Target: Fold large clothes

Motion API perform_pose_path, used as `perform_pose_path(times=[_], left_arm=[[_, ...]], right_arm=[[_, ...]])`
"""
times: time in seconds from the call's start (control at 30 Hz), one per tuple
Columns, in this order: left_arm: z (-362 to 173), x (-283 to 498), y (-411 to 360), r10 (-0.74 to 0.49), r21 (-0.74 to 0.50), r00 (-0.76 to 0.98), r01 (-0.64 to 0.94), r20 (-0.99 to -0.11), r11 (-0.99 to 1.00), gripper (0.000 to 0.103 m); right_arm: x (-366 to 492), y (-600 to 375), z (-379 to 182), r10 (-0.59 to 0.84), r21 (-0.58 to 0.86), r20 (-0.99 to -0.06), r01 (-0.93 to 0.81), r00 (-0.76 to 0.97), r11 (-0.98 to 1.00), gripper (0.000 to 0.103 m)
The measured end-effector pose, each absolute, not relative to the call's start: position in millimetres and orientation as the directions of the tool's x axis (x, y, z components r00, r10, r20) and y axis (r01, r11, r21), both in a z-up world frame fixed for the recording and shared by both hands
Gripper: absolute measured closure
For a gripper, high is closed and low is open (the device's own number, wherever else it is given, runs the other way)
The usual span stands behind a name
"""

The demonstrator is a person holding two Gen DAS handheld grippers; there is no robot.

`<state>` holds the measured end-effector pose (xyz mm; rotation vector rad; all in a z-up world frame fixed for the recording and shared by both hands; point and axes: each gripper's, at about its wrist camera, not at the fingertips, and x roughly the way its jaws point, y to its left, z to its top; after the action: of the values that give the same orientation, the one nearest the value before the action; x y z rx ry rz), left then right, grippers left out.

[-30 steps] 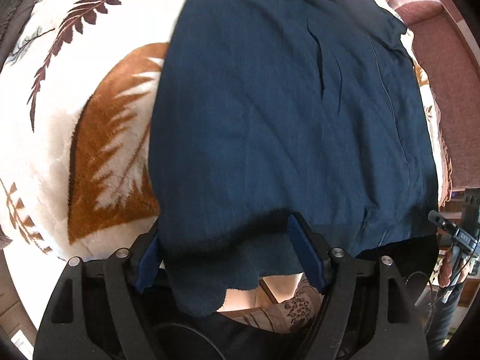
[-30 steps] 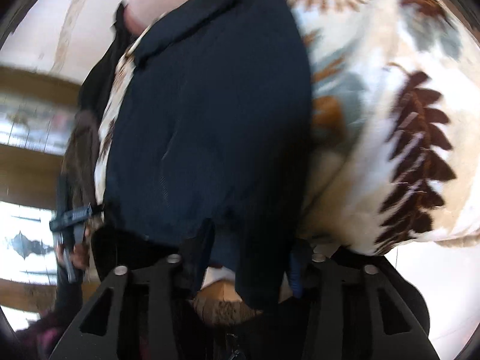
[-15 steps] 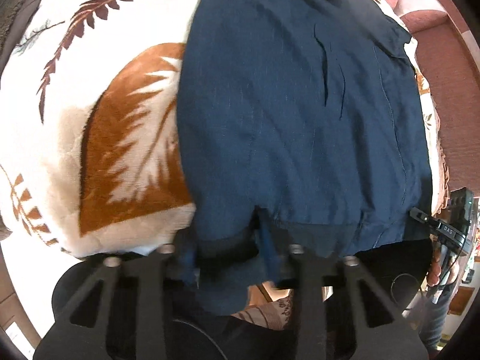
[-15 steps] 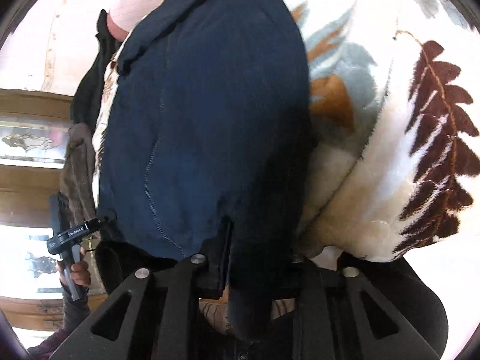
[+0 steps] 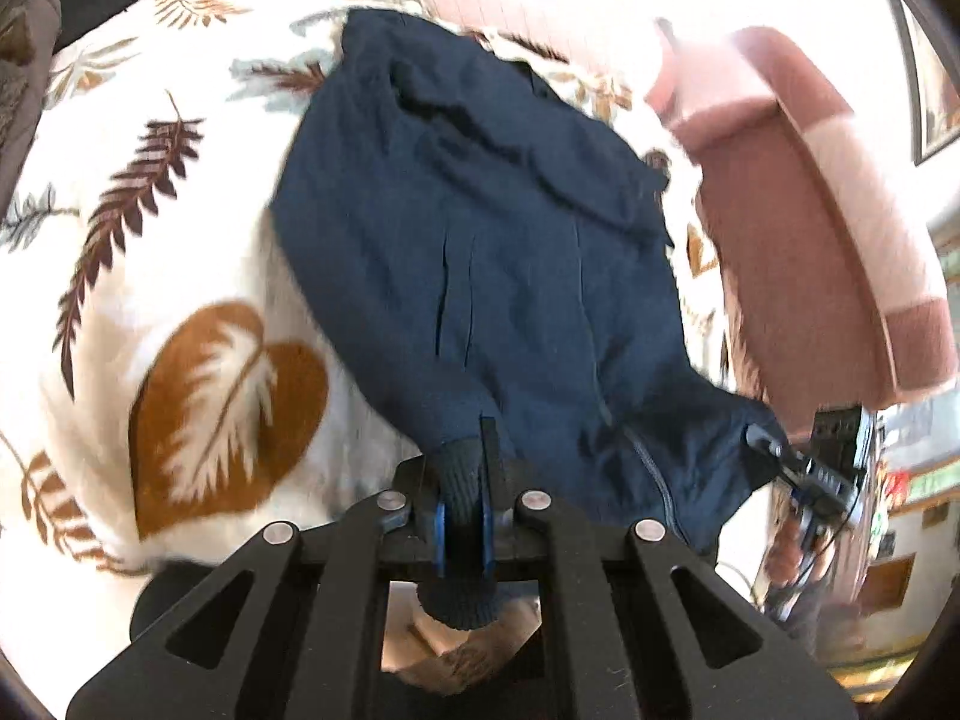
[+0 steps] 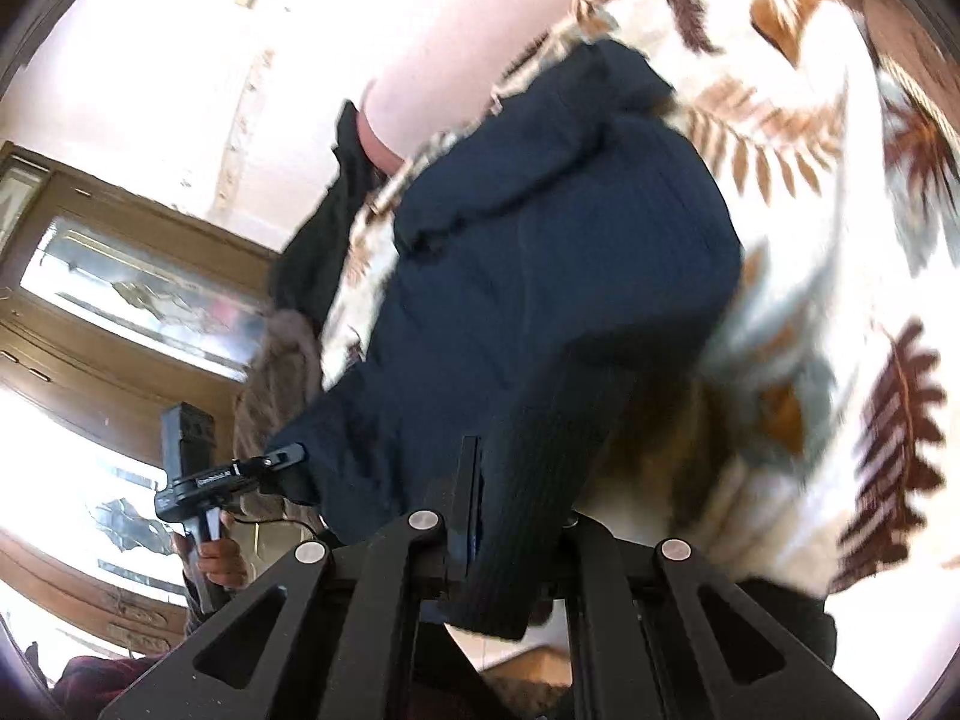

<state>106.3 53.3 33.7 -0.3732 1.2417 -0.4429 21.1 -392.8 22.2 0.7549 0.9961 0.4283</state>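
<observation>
Navy garment (image 5: 498, 276) on leaf-print blanket (image 5: 180, 300) looks soft & floppy, prob. mid-weight; left tongs (image 5: 462, 480) & right tongs (image 6: 516, 480) both clamp its ribbed hem corners, good hold pts.

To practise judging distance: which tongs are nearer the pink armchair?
Right. The right tongs grip the navy garment's corner beside the armchair; the left tongs hold the opposite, farther corner.

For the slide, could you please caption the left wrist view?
Left gripper shut on the ribbed hem of a navy jacket spread over a leaf-print blanket.
</observation>
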Motion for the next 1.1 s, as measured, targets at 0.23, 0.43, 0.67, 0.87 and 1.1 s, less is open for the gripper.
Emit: perform_pose_path(times=[0.23,0.43,0.67,0.87,1.1], left_arm=[[51,160,79,-0.511,-0.538,0.391,0.049,-0.765,0.842,0.098],[50,235,80,-0.495,-0.556,0.466,0.007,-0.734,0.831,0.098],[30,324,72,-0.48,-0.573,0.479,-0.06,-0.735,0.817,0.098],[5,404,70,-0.487,-0.605,0.463,-0.142,-0.74,0.784,0.098],[-34,466,64,-0.456,-0.569,0.393,-0.246,-0.799,0.785,0.096]], right_arm=[[72,-407,44,0.614,0.773,-0.519,0.02,0.595,0.634,0.097],[146,-416,41,0.575,0.794,-0.494,0.069,0.652,0.604,0.097],[245,-430,14,0.552,0.832,-0.473,0.141,0.687,0.536,0.097],[327,-446,-24,0.529,0.87,-0.452,0.222,0.718,0.441,0.097],[394,-457,-66,0.503,0.848,-0.526,0.379,0.686,0.369,0.09]])
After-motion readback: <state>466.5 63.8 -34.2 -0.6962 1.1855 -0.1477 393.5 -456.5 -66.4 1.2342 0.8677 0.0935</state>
